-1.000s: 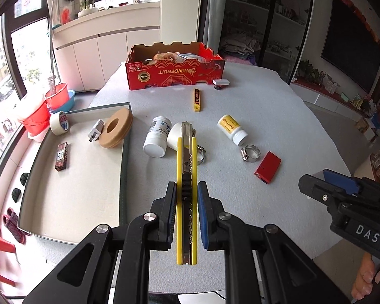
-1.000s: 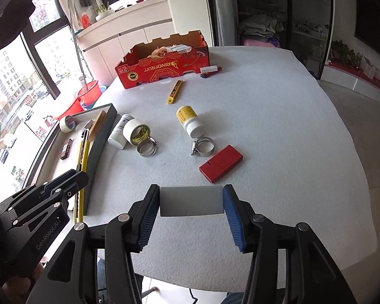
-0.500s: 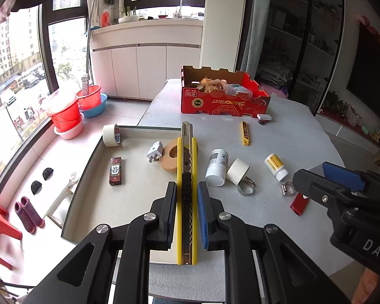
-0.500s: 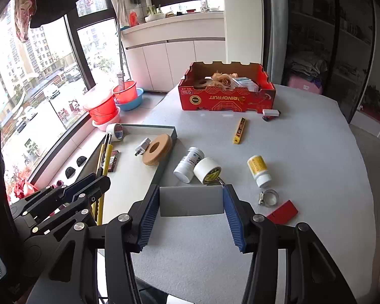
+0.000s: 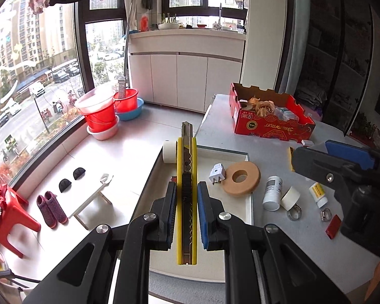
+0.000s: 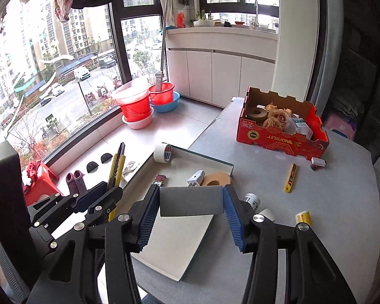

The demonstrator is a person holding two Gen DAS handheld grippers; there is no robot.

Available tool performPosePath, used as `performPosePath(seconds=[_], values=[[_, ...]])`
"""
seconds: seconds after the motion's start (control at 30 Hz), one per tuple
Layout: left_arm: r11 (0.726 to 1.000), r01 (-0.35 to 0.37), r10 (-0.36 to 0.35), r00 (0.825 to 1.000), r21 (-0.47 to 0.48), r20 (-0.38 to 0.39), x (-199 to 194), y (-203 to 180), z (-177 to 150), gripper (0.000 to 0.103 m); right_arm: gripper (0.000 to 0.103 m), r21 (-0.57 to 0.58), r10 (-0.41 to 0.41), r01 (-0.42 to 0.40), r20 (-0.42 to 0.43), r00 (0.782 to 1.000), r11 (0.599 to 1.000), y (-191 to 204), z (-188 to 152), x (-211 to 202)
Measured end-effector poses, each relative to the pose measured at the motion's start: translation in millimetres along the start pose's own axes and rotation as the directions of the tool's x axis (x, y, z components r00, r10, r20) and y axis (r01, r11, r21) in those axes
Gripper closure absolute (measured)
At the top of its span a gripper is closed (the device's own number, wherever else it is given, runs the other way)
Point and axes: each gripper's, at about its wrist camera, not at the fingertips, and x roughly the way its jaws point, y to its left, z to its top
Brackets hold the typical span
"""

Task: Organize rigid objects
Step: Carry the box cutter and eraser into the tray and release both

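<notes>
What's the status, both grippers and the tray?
Left gripper shut on yellow utility knife, over the tray. Right gripper shut on grey card. Tray holds tape roll, plug, tan ring.

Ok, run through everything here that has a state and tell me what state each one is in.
Left tongs: shut on the yellow utility knife, blade tip showing.
Right tongs: shut on a grey flat piece.
Tray: holds plug, tan ring, tape roll.
White bottle: lying on its side, capped.
Red box: open-topped, filled.
Small yellow cutter: flat on table.
</notes>
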Motion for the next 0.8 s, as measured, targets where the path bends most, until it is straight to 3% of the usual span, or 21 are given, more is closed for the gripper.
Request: performPosePath(seconds=[0.37, 0.8], values=[[0.999, -0.047, 0.046, 0.998, -0.021, -0.038, 30.4, 21.2, -1.2, 0.086, 0.051, -0.014, 0.018, -0.019, -0.057, 0.998, 1.0, 6.0, 7.2, 36.6], [0.999, -0.049, 0.046, 0.99, -0.018, -0.13, 77.2, 19.8, -9.3, 0.086, 0.051, 0.017, 0.012, -0.009, -0.164, 0.986, 1.0, -2.6, -4.0, 86.3]])
